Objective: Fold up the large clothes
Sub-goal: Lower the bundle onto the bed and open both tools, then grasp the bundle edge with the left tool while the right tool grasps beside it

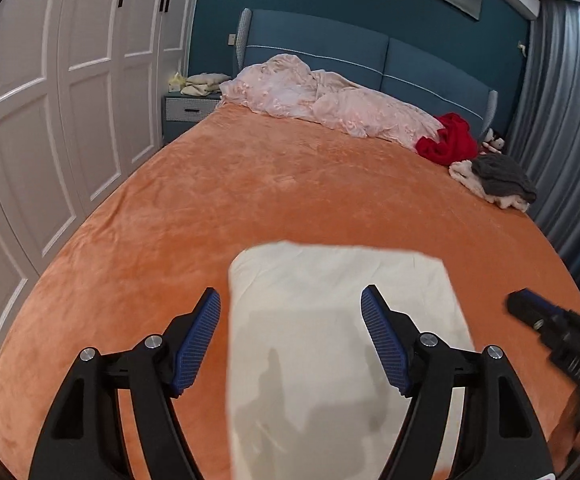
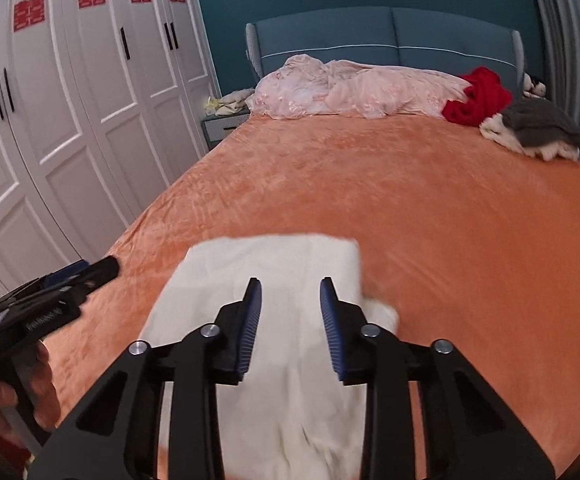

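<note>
Cream-white fabric, the garment [image 1: 342, 320] being folded, is laid flat on the orange plush bed [image 1: 250, 184] near its foot edge, already reduced to a long rectangular panel with a squared far end. A small lump of the same cloth is seen poking out at the panel's right side [image 2: 382, 312] in the right wrist view, so the fold is judged to be partly done and not yet tidy.

The left hand-held gripper [image 1: 290, 336] is held above the panel with its jaws spread wide and nothing between them. The right hand-held gripper [image 2: 290, 320] is likewise held over the cloth, jaws parted more narrowly and empty. Whether either touches the fabric cannot be told.

The next move is judged to call for the near end or the far end to be pinched at both corners and carried over, halving the panel lengthwise; the stray lump would first need to be tucked in. A thin layer must be caught without the plush cover beneath being pinched along with it.

Well apart, along the head edge of the bed, a crumpled pink quilt [image 2: 354, 88] is piled, with a red garment [image 2: 478, 96] and a grey-and-cream heap [image 2: 538, 128] at the far right corner. Nothing is found lying in the way of the fold. White wardrobe doors [image 2: 90, 100] are ranged along the left.
</note>
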